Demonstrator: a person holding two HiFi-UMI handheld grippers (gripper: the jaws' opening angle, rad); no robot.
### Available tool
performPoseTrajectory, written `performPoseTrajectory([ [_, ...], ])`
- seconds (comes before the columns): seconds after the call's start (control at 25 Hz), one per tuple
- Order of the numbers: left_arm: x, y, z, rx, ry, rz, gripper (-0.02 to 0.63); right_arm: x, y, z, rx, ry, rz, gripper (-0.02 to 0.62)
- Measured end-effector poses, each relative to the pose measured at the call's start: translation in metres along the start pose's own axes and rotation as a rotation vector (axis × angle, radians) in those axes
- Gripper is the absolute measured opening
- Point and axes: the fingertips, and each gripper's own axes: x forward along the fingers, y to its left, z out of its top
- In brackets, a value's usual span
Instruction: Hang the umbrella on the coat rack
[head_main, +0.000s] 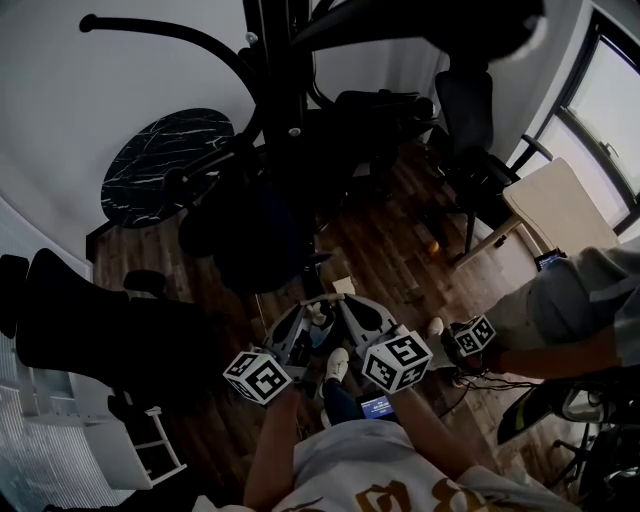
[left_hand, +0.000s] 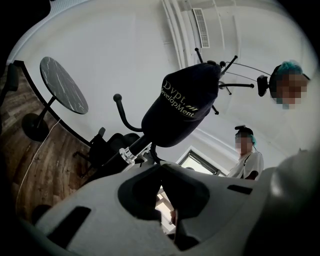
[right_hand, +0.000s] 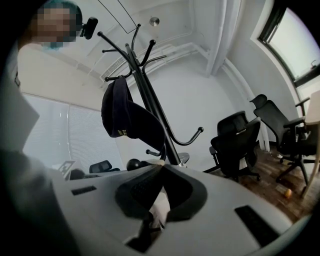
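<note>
The black coat rack rises in front of me, and its hooks spread out at the top. A dark navy cap with white lettering hangs on it and shows again in the right gripper view. I cannot make out an umbrella in any view. My left gripper and right gripper are held low, side by side, pointing up at the rack. The left gripper has its jaws tip to tip, and so does the right gripper. Nothing shows clearly between either pair.
A round black marble table stands by the wall at the left. Black office chairs and a pale desk fill the right. Another person with a marker cube is close on my right. A white frame stands at the lower left.
</note>
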Motion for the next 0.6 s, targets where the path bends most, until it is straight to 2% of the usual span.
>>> performPoseTrajectory([
  [0.6,0.009,0.015,-0.005,0.005,0.043,0.026,0.02,0.013,-0.009,-0.007,-0.02,0.026,-0.015,0.012],
])
